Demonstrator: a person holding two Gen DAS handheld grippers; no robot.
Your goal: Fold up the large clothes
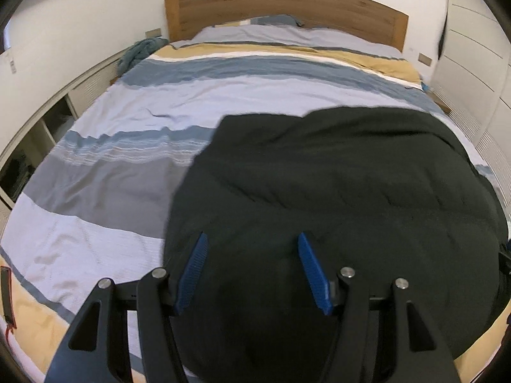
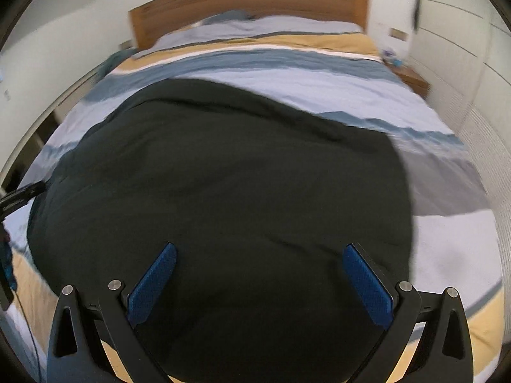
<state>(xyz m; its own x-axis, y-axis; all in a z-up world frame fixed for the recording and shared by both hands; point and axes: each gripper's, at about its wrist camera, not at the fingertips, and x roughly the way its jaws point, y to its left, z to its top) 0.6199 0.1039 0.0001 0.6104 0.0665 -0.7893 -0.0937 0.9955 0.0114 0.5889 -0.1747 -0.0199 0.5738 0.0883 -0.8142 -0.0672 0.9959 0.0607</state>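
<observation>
A large black garment (image 1: 335, 198) lies spread flat on the striped bedcover (image 1: 134, 121), filling the near right part of the left wrist view. In the right wrist view the same black garment (image 2: 223, 191) covers the middle and left. My left gripper (image 1: 252, 239) hovers over the garment's near left part, jaws open, blue pads (image 1: 194, 268) apart with nothing pinched. My right gripper (image 2: 260, 249) hangs above the garment's near middle, jaws wide open, blue pads (image 2: 367, 284) apart and empty. Both views are blurred by motion.
The bed has a wooden headboard (image 1: 287, 6) and pillows at the far end. A teal cloth (image 1: 140, 51) lies at the bed's far left corner. Shelving (image 1: 48, 127) runs along the left, white cupboards (image 1: 472, 63) on the right, a nightstand (image 2: 412, 79) beside the bed.
</observation>
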